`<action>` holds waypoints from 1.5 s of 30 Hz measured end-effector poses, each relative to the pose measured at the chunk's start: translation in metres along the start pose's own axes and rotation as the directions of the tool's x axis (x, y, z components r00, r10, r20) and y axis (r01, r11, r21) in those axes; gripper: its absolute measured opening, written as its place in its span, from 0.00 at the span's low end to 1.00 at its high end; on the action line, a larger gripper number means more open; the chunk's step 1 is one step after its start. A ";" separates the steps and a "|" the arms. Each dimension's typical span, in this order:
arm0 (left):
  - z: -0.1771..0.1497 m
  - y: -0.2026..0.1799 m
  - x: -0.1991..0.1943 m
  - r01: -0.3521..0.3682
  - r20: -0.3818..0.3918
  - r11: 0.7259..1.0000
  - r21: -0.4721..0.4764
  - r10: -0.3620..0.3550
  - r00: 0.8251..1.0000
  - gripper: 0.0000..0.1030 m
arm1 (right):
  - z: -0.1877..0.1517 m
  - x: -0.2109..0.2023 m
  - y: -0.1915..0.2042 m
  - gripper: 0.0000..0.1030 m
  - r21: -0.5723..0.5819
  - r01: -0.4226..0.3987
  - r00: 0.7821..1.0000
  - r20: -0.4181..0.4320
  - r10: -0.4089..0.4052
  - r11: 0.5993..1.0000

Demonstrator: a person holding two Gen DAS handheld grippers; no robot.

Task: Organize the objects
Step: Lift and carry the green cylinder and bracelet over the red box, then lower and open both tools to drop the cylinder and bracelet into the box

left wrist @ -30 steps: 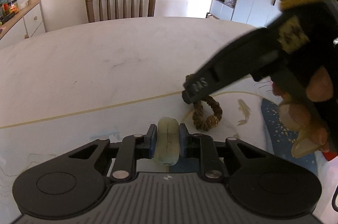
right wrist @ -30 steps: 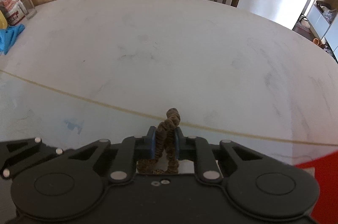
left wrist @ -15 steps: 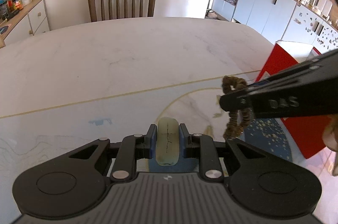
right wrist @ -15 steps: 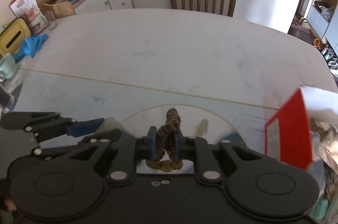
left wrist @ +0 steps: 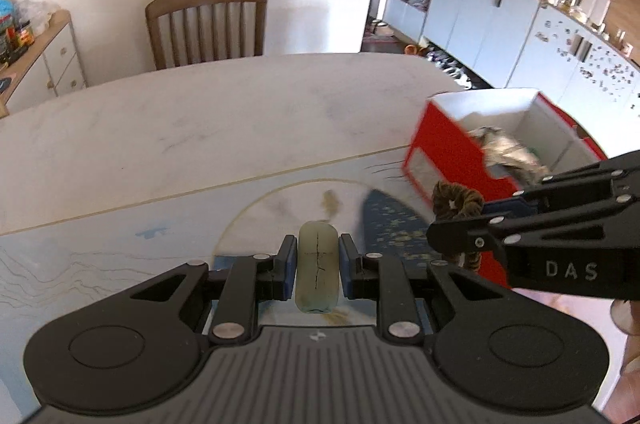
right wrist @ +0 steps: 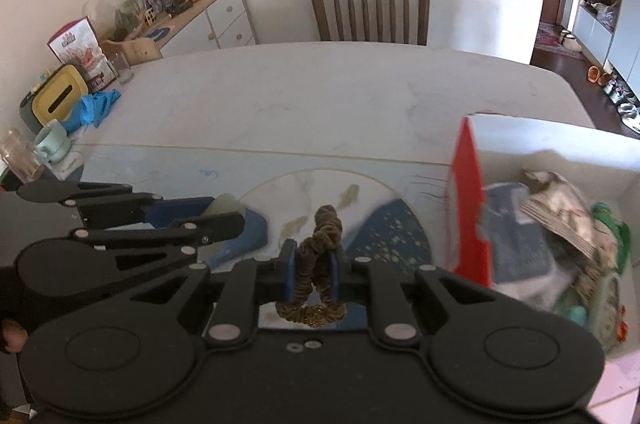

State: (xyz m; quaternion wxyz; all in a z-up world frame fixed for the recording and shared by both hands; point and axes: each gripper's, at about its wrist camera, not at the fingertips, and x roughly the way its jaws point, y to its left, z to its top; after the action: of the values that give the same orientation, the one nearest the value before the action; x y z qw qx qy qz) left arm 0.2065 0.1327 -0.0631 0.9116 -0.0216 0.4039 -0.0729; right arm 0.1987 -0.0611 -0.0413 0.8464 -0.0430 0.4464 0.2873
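Above the table (right wrist: 320,92), right gripper (right wrist: 314,274) pinches a scrunchie (right wrist: 320,244); left gripper (left wrist: 318,264) clamps a pale bar (possibly soap) (left wrist: 318,274).

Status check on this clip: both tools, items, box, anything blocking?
Left tool shut on pale green bar. Right tool shut on brown scrunchie, off the table. Red box open at right, partly filled. Nothing in between.

Both cameras sat low behind their own tongs, looking forward across the worktop (left wrist: 168,128) toward the chair (left wrist: 206,24) at upper centre. Each view caught the other tongs at its edge: right tongs (left wrist: 460,220) at lower right, left tongs (right wrist: 224,212) at lower left. Both shared the red box (right wrist: 468,216).
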 end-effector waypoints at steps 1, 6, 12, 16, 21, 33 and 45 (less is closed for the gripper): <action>0.001 -0.007 -0.004 0.002 0.004 1.000 0.007 -0.002 1.000 0.20 | -0.002 -0.006 -0.004 0.14 0.001 -0.002 1.000 0.006 0.002 1.000; 0.010 -0.042 -0.020 0.008 0.030 0.999 0.036 -0.009 1.000 0.20 | -0.011 -0.039 -0.026 0.14 0.008 -0.012 0.999 0.043 0.011 1.000; 0.017 -0.084 -0.027 0.009 0.050 0.998 0.065 -0.013 0.999 0.20 | -0.020 -0.068 -0.058 0.14 0.024 -0.012 0.997 0.078 0.010 1.000; 0.023 -0.112 -0.026 0.017 0.055 0.996 0.086 -0.022 0.998 0.20 | -0.023 -0.083 -0.083 0.14 0.030 -0.002 0.995 0.099 -0.001 1.000; 0.030 -0.144 -0.018 0.031 0.055 0.994 0.108 -0.038 0.998 0.20 | -0.024 -0.097 -0.116 0.14 0.042 0.025 0.992 0.122 -0.030 0.999; 0.059 -0.201 0.024 0.054 0.049 0.988 0.144 -0.061 0.997 0.20 | -0.021 -0.109 -0.204 0.14 0.072 0.138 0.981 0.126 -0.146 0.988; 0.068 -0.242 0.093 0.102 -0.058 0.974 0.201 -0.092 0.994 0.20 | -0.035 -0.065 -0.246 0.14 0.044 0.147 0.989 0.006 -0.147 0.988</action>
State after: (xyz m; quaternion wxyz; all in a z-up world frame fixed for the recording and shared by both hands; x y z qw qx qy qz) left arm 0.2905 -0.1219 -0.0622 0.8944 0.0539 0.4148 -0.1585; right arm 0.2739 -0.3062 -0.0571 0.8680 -0.0562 0.4442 0.2147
